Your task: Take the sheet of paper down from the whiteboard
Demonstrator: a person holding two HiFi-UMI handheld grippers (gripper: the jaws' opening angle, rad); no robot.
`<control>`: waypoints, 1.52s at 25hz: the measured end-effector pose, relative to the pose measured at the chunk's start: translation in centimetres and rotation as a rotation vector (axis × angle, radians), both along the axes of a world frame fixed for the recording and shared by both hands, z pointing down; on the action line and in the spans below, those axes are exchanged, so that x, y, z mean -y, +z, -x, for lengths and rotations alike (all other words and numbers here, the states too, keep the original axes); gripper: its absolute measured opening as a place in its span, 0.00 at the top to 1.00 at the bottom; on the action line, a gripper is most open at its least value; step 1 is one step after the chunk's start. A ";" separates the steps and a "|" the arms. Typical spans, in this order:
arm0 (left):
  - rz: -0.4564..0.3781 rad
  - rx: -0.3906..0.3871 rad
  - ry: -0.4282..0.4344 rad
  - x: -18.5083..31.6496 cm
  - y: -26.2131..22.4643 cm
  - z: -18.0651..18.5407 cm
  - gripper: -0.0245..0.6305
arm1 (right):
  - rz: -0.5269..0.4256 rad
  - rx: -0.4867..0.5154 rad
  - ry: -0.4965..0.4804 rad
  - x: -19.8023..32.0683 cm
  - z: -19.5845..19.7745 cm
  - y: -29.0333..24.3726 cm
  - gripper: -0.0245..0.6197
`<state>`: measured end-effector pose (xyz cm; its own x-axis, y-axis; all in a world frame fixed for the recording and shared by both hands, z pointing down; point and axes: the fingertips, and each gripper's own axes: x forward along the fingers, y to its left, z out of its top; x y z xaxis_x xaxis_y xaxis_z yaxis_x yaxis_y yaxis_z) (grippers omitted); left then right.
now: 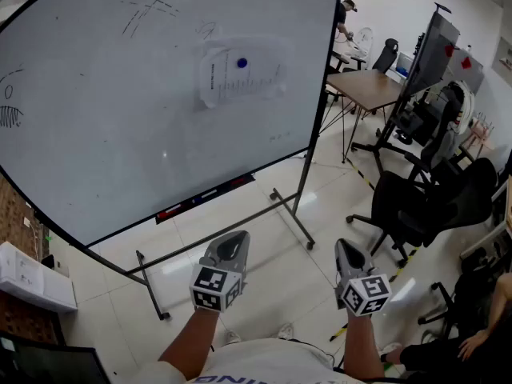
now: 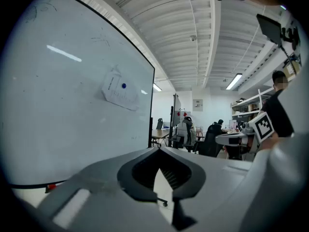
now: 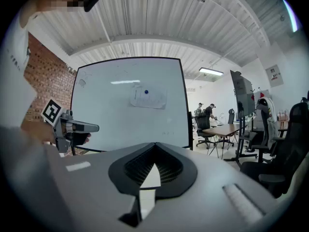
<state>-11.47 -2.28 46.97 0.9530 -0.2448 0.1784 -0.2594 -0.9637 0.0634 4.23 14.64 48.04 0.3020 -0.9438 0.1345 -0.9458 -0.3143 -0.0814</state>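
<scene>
Currently, sheet of paper (image 1: 240,78) on whiteboard (image 1: 120,134), long axis sideways, left claw (image 1: 233,240) and right claw (image 1: 346,251) closed

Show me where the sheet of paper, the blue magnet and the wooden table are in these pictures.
sheet of paper (image 1: 240,83): head view, middle of the sheet.
blue magnet (image 1: 242,63): head view, its centre.
wooden table (image 1: 370,89): head view, bare part of the tabletop.

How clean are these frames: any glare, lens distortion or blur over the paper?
Head view: whiteboard edges bow, sheet of paper soft and washed out. Left gripper view: ceiling-light streak glares on the board, clear of the paper. Right gripper view: dark round vignette, paper small.
</scene>
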 end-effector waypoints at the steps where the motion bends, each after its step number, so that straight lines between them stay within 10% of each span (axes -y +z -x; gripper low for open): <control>1: 0.006 0.006 -0.005 -0.3 0.3 -0.3 0.96 | 0.006 0.008 -0.003 -0.5 -0.3 0.4 0.95; 21: -0.022 0.032 -0.069 -2.2 0.2 -9.7 0.96 | -0.007 0.091 -0.071 -2.8 -9.5 3.5 0.95; 38: -0.037 -0.044 -0.142 15.7 -1.8 -18.9 0.96 | -0.004 0.025 -0.162 16.6 -18.9 0.8 0.95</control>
<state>7.44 -18.03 45.16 0.9152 -0.3831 0.1252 -0.3907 -0.9195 0.0425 23.11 -1.95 48.89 0.1427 -0.9804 0.1360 -0.9817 -0.1577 -0.1070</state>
